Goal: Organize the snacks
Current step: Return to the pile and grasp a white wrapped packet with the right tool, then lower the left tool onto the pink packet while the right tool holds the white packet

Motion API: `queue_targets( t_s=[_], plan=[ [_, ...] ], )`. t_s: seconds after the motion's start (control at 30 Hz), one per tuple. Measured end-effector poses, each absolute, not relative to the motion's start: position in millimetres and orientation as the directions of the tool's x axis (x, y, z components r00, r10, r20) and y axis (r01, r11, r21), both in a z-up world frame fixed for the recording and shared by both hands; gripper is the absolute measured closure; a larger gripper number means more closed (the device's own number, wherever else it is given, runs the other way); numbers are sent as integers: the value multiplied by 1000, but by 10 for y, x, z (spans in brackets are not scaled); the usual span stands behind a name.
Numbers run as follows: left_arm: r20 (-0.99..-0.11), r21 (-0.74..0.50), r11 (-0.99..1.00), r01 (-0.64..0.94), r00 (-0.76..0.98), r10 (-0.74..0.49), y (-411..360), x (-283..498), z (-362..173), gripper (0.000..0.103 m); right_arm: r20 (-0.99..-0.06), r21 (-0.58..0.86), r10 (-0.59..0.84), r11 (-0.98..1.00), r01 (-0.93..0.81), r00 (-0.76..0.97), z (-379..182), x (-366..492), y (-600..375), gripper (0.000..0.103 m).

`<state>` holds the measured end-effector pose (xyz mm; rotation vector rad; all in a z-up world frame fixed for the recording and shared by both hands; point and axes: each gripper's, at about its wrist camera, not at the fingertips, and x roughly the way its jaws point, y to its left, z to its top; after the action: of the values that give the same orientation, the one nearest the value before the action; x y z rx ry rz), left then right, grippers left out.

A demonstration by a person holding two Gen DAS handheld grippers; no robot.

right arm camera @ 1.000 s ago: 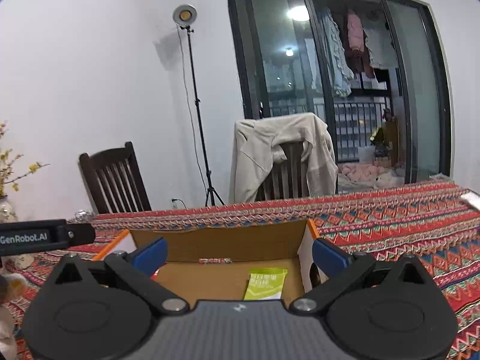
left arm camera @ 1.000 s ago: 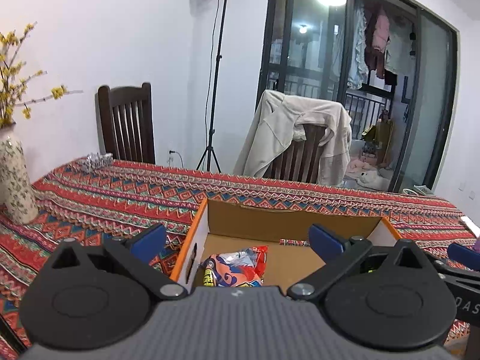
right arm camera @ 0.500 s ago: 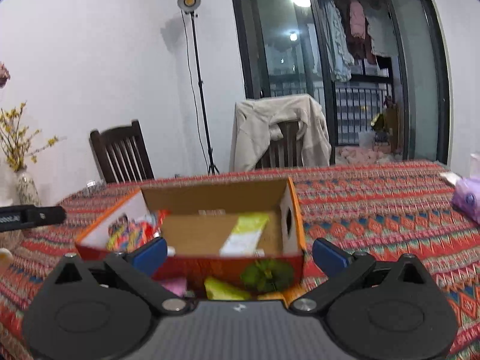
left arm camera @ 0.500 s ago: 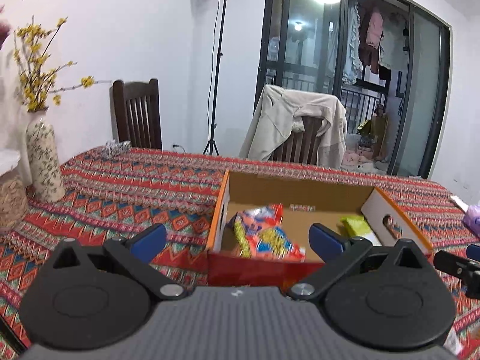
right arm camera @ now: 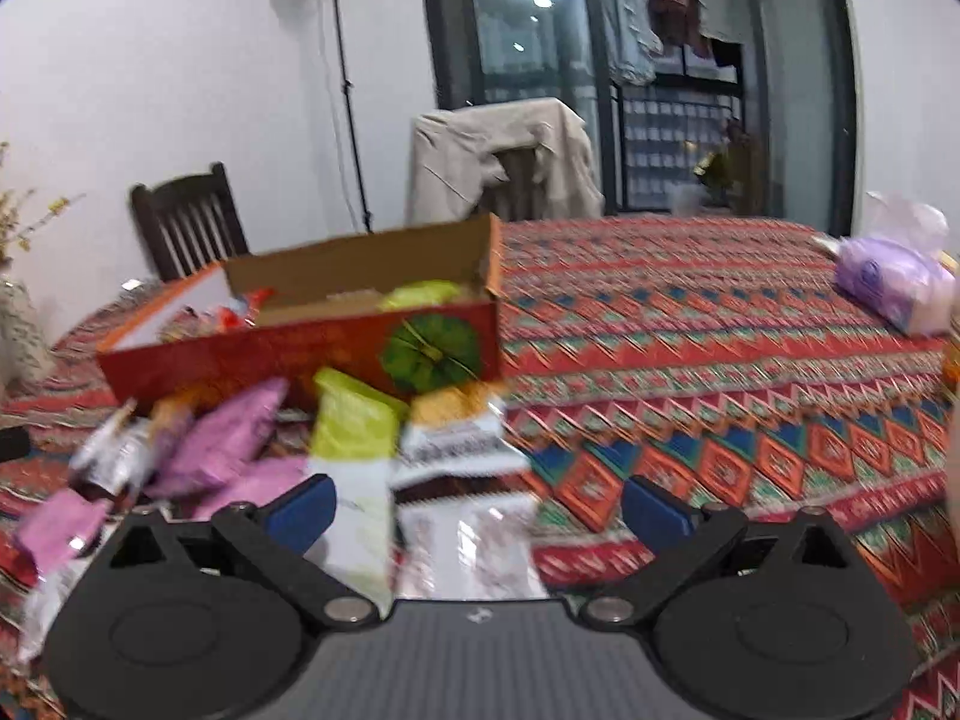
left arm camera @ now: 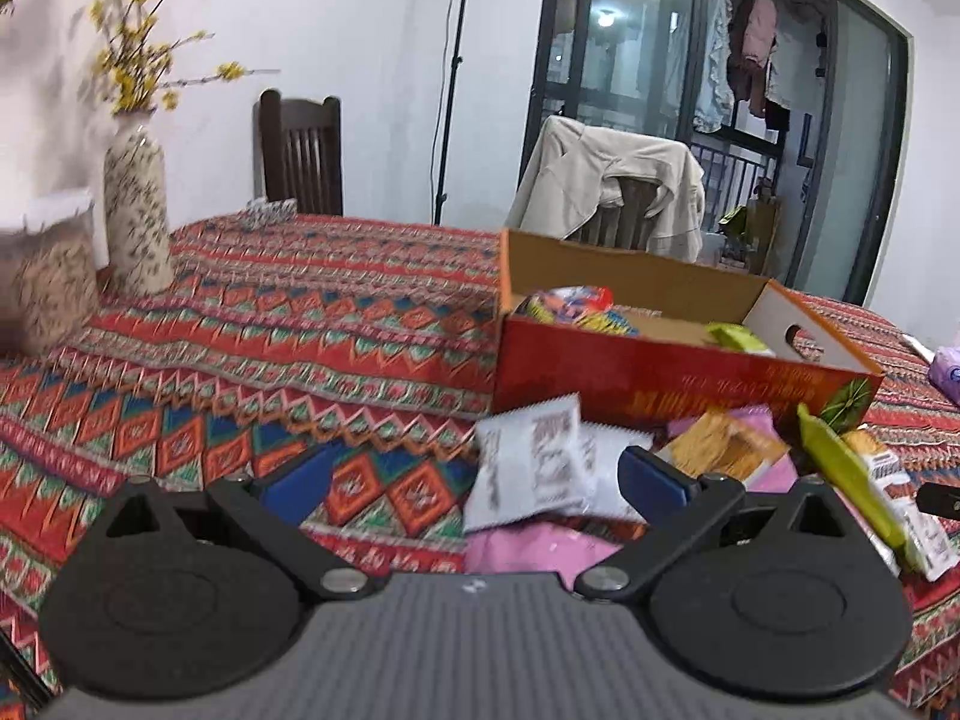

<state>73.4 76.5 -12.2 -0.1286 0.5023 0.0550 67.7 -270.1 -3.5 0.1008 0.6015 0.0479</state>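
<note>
Patterned tablecloth (right arm camera: 690, 348): green packet (right arm camera: 354, 426) lengthwise toward box (right arm camera: 300, 354); right tool (right arm camera: 477, 510) wide, closing.

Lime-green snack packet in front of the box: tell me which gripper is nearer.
Right. The lime-green packet lies just ahead of the right gripper, whose empty jaws are closing. The left gripper is off to its left.

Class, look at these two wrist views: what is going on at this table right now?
A person is sorting snacks with a handheld gripper in each hand. The cardboard box on the patterned tablecloth already holds a colourful packet and a green one. A pile of loose packets lies in front of it. The left gripper is open over a white packet. The right gripper holds nothing; its jaws are closing over a green packet and its neighbours.
</note>
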Motion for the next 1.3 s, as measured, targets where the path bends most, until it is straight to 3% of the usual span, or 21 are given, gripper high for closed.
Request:
queue_targets(
  t_s=[0.07, 0.13, 0.27, 0.6, 0.7, 0.87, 1.1, 1.3],
  plan=[
    [-487, -110, 990, -90, 873, 25, 782, 726, -166, 0, -575, 106, 63, 994, -2, 815, -63, 669, -2737, 15],
    [-490, -115, 989, -96, 871, 28, 781, 724, -207, 0, -589, 97, 59, 995, -2, 806, -80, 660, -2737, 17],
    [-498, -140, 986, -95, 867, 13, 790, 736, -288, 0, -617, 112, 88, 993, -24, 782, -128, 635, -2706, 39],
    [-489, -163, 983, -88, 872, -3, 820, 746, -304, 0, -633, 8, 17, 1000, -16, 774, -221, 742, -2585, 39],
    [-496, -168, 982, -81, 868, -13, 821, 761, -313, 0, -615, 12, 16, 1000, -12, 788, -224, 712, -2584, 52],
    [-493, -171, 983, -72, 870, -22, 812, 759, -318, 0, -595, 32, 14, 999, 6, 804, -233, 690, -2621, 62],
    [-508, -170, 984, -63, 861, -33, 802, 779, -324, 0, -522, 42, -11, 998, 38, 853, -194, 569, -2637, 63],
    [-594, -185, 982, -39, 800, -80, 724, 810, -333, 0, -499, 72, 16, 997, 23, 867, -174, 531, -2676, 63]
  ],
)
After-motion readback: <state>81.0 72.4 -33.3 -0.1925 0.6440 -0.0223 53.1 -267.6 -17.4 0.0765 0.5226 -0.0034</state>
